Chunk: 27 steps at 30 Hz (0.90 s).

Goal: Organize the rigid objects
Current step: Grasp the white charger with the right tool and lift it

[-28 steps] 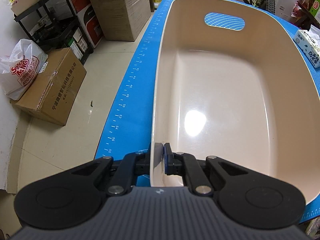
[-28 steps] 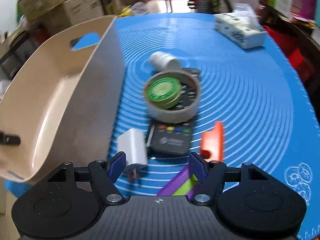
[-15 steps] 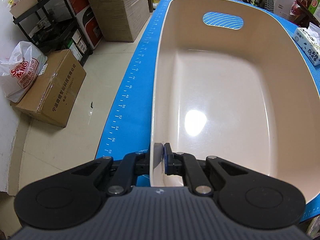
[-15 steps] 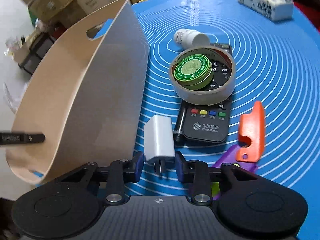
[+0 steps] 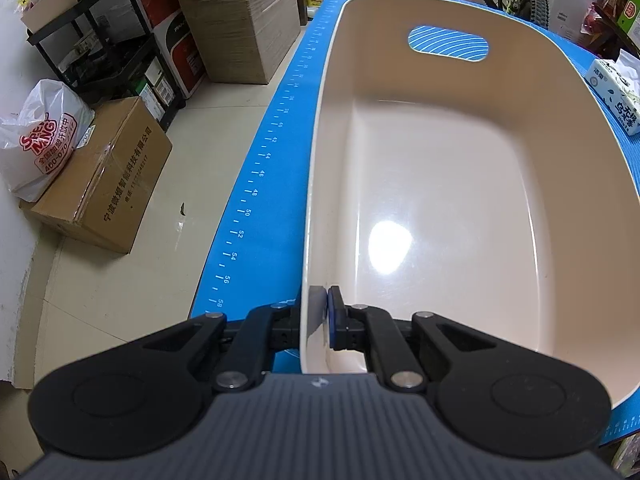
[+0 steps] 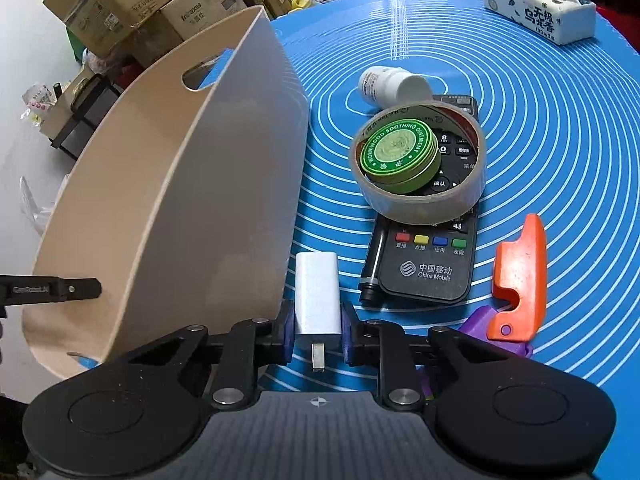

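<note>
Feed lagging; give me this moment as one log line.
left gripper: shut on beige plastic bin rim | right gripper: closing around white plug charger

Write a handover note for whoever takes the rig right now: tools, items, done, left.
Left tool: shut on the near rim of the beige bin, steadying it. The bin is empty.
Right tool: closing around the white charger, which lies on the blue mat beside the bin; pads at its sides, not yet lifted.
Still on the mat: remote carrying the tape roll with the green tin inside, white bottle, orange tool, purple piece.
Done: nothing binned. Left: charger first, then the others.
</note>
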Each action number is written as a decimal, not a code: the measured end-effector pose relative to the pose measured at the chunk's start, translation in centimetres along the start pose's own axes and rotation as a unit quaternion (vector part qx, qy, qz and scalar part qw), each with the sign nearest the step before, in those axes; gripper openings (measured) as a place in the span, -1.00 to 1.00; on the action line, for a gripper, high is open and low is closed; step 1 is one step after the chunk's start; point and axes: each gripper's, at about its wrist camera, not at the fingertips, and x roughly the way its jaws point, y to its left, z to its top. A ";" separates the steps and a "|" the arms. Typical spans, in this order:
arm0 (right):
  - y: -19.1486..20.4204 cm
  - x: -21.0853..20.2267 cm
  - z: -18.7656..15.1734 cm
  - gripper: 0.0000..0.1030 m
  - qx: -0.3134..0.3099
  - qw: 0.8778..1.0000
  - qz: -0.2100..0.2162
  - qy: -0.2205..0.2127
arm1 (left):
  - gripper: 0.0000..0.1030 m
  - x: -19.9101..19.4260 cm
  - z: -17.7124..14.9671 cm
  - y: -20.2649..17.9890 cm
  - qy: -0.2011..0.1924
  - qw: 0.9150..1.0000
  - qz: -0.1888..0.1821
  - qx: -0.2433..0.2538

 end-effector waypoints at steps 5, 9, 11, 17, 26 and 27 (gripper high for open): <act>0.3 -2.0 0.7 -0.37 -0.005 0.999 -0.020 -0.025 | -0.82 0.1 0.0 0.0 0.000 1.000 0.000 0.000; 0.1 -2.6 1.1 -0.37 0.003 0.999 -0.029 -0.033 | -0.82 0.1 0.0 0.0 0.000 1.000 0.000 0.000; -0.2 -3.3 1.4 -0.37 0.012 0.999 -0.029 -0.041 | -0.82 0.1 0.0 0.0 0.000 1.000 0.000 0.000; 1.2 -6.5 3.4 -0.37 -0.013 0.994 -0.030 -0.105 | -0.82 0.1 0.0 0.0 0.000 1.000 0.000 0.002; 6.8 -8.0 5.7 -0.37 -0.101 0.982 -0.018 -0.160 | -0.82 0.2 -0.1 -0.1 0.000 1.000 0.000 0.003; 7.5 -7.7 5.9 -0.37 -0.111 0.981 -0.013 -0.157 | -0.82 0.2 -0.1 -0.1 0.000 1.000 0.000 0.003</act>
